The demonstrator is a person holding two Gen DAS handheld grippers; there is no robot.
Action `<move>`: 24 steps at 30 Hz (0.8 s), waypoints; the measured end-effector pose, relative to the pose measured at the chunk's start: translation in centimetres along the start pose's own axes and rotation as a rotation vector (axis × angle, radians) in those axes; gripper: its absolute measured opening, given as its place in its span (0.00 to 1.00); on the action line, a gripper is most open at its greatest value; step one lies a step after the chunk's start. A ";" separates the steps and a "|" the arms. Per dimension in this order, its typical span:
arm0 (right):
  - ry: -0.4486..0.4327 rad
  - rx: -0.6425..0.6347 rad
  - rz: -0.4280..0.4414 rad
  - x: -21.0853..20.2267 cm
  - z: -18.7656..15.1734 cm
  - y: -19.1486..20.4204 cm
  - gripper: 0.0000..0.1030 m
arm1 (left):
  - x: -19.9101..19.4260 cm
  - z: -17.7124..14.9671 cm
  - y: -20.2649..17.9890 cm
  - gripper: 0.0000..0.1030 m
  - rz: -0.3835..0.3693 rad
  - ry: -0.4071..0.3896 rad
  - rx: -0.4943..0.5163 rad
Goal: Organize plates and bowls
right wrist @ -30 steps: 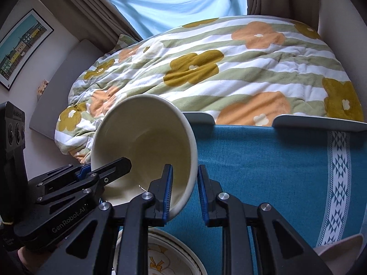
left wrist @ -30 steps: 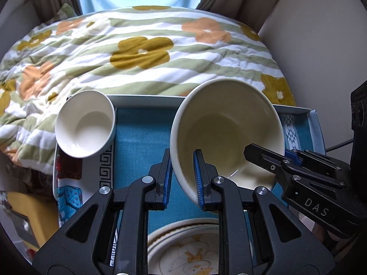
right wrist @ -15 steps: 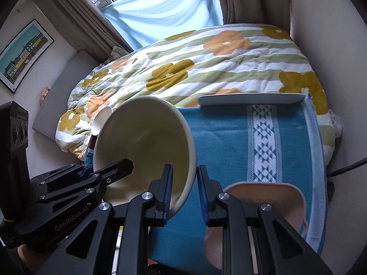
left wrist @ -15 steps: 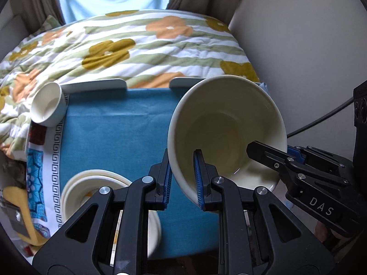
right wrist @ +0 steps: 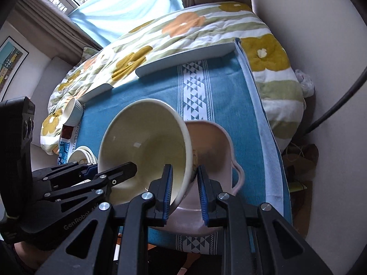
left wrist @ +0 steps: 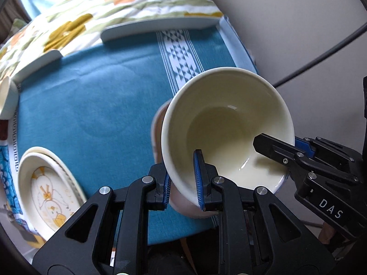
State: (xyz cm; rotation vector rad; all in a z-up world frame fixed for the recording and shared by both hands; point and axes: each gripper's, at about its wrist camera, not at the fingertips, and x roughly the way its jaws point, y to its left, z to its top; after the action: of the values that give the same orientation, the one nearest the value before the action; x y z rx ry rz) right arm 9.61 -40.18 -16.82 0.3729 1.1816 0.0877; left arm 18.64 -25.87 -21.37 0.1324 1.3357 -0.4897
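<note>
Hiding pink bowl (right wrist: 213,146), cream bowl (left wrist: 229,123) overhead

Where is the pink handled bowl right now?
In the right wrist view the pink bowl sits on the teal cloth near the table's right front edge, directly behind and below the tilted cream bowl held by both tongs.

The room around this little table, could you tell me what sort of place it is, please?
Most likely a bedroom: a floral quilt covers a bed beside the teal-clothed table, with a curtained window behind.
</note>
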 end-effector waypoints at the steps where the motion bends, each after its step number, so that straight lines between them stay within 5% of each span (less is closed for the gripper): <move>1: 0.007 0.008 -0.002 0.2 -0.3 -0.4 0.19 | 0.5 0.0 -0.1 0.15 0.004 0.010 0.008; 24: 0.053 0.067 -0.010 3.3 -2.3 -2.4 0.19 | 4.5 -0.6 -2.1 0.15 0.192 0.056 0.195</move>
State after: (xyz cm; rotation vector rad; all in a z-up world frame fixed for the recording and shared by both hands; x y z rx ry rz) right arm 8.44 -41.06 -21.28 0.4260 1.2407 0.0496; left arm 17.89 -28.72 -25.46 0.4343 1.3130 -0.4553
